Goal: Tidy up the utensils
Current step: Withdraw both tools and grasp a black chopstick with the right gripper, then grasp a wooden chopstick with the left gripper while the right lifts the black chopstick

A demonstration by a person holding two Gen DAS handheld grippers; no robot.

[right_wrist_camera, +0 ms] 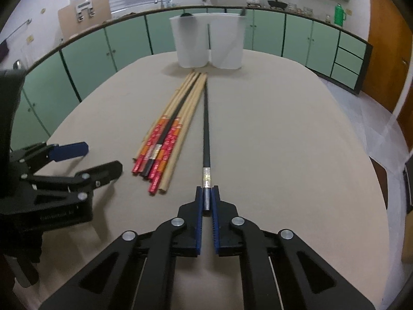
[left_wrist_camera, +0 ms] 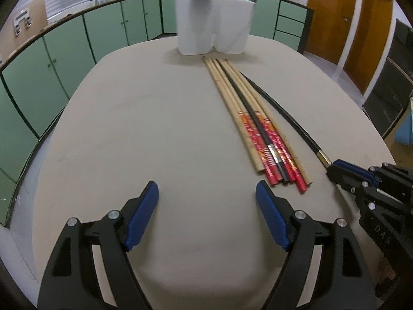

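A bundle of wooden chopsticks (left_wrist_camera: 247,113) with red-orange printed ends lies on the beige table (left_wrist_camera: 142,129), with one black chopstick among them; the bundle also shows in the right wrist view (right_wrist_camera: 178,124). A separate black chopstick (right_wrist_camera: 206,126) lies to its right, and my right gripper (right_wrist_camera: 207,193) is shut on its silver-banded near end; this shows in the left wrist view too (left_wrist_camera: 281,111). My left gripper (left_wrist_camera: 207,192) is open and empty, left of the bundle's near ends. A white two-compartment holder (left_wrist_camera: 213,24) stands at the table's far side, with dark utensil tips showing above its rim.
Green cabinets (left_wrist_camera: 64,51) and a counter with pots run behind the table. Wooden doors (left_wrist_camera: 333,18) are at the right. The table edge curves close on the left and right.
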